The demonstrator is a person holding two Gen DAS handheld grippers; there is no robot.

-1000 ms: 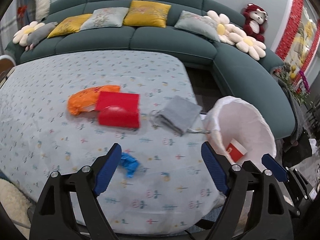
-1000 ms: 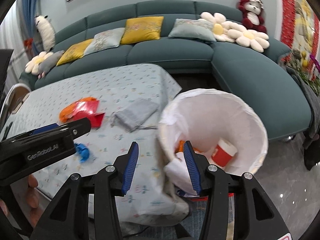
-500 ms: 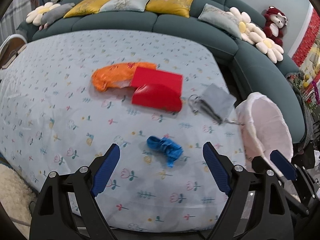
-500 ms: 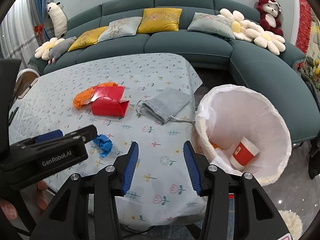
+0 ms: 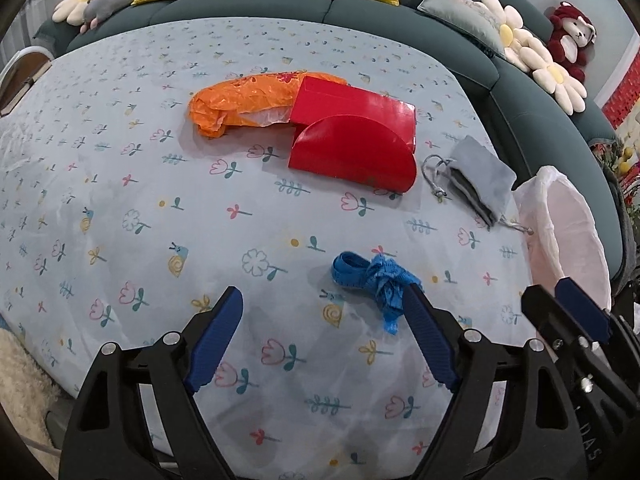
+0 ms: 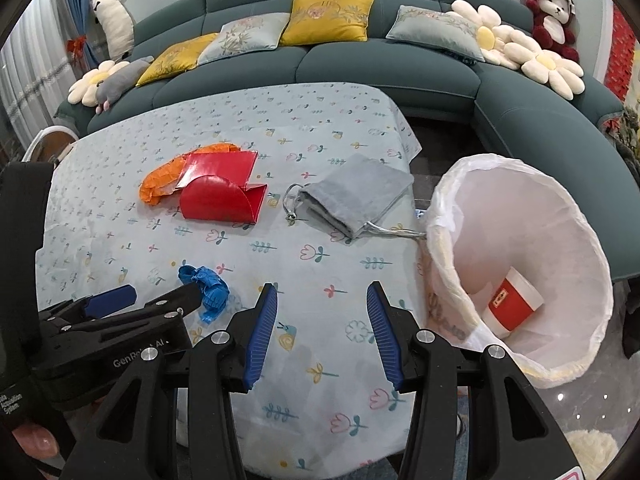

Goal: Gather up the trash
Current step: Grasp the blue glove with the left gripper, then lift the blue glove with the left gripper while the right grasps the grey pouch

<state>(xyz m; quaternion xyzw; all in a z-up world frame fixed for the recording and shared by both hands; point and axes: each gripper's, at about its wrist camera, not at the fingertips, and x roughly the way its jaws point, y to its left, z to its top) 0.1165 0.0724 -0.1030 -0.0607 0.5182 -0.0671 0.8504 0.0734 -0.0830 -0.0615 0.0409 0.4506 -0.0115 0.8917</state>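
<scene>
Left wrist view: the left gripper (image 5: pixel 322 332), jaws wide and closing on nothing, hangs over the floral tablecloth (image 5: pixel 120 184); a crumpled blue scrap (image 5: pixel 376 278) lies just off its right finger. Beyond, at centre, red packaging (image 5: pixel 352 148) overlaps an orange bag (image 5: pixel 240 104); grey pouch (image 5: pixel 476 178) and lined bin (image 5: pixel 560 232) crowd the right edge. The right gripper (image 6: pixel 322 336) hangs half-apart, empty.

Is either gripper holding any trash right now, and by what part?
Nothing is held. The left gripper is closing with its fingers empty beside the blue scrap; the right gripper is empty too.
</scene>
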